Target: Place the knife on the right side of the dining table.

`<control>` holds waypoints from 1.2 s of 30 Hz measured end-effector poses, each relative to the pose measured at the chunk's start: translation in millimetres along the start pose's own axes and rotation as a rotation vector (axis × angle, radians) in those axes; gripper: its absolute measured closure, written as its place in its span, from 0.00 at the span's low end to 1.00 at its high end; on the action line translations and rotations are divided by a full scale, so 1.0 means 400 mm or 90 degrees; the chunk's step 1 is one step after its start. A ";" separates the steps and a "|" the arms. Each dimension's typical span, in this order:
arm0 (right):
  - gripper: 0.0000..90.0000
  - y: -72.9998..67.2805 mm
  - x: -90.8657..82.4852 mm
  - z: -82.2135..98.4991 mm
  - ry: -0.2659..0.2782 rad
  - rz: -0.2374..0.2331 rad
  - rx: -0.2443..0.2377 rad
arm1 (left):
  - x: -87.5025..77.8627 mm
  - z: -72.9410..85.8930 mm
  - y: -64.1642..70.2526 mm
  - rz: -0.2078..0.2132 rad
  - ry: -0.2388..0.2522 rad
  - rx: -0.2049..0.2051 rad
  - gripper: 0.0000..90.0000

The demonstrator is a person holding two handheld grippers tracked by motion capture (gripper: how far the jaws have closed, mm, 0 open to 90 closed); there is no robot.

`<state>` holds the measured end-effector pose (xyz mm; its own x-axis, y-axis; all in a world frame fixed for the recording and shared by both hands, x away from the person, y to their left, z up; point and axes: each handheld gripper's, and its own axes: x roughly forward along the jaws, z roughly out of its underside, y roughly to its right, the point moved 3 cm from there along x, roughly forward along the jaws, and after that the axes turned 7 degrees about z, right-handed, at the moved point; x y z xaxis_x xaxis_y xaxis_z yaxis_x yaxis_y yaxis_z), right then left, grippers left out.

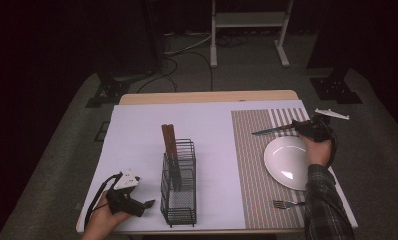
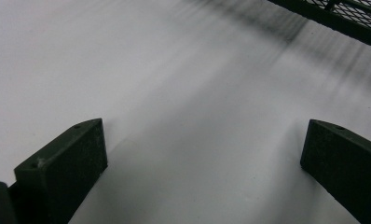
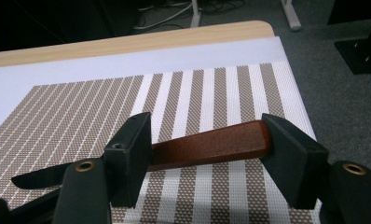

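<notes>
My right gripper (image 3: 207, 154) grips a knife (image 1: 273, 130) by its brown handle (image 3: 207, 144), crosswise above the striped placemat (image 3: 81, 112), just beyond the white plate (image 1: 286, 162). The table's far edge is close; the floor lies just right. My left gripper (image 2: 202, 163) gapes wide over bare white sheet (image 2: 174, 70), the wire caddy (image 1: 178, 185) beside it. A fork (image 1: 286, 203) lies nearside.

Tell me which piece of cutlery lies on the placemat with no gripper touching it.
The fork, lying flat on the striped placemat in front of the plate. The knife sits between the right gripper's jaws; the wooden-handled pieces stand in the wire caddy.
</notes>
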<state>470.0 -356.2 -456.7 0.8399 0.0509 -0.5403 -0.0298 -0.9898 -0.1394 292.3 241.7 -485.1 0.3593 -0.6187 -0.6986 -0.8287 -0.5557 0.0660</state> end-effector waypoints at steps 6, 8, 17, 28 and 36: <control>0.37 0.007 0.010 0.010 -0.016 0.004 0.009 | 0.000 0.000 0.000 0.000 0.000 0.000 0.00; 0.36 0.008 0.012 0.011 -0.023 0.008 0.010 | 0.000 0.000 0.000 0.000 0.000 0.000 0.00; 0.35 0.008 0.023 0.015 -0.056 0.020 0.002 | 0.000 0.000 0.000 0.000 0.000 0.000 0.00; 0.35 0.002 0.037 0.025 -0.083 0.027 -0.006 | 0.000 0.000 0.000 0.000 0.000 0.000 0.00; 0.35 0.005 0.039 0.027 -0.088 0.031 -0.008 | 0.000 0.000 0.000 0.000 0.000 0.000 0.00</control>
<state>477.0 -355.8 -474.4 0.7548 0.0192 -0.6557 -0.0618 -0.9930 -0.1002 292.2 241.7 -485.1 0.3595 -0.6187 -0.6985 -0.8287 -0.5558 0.0658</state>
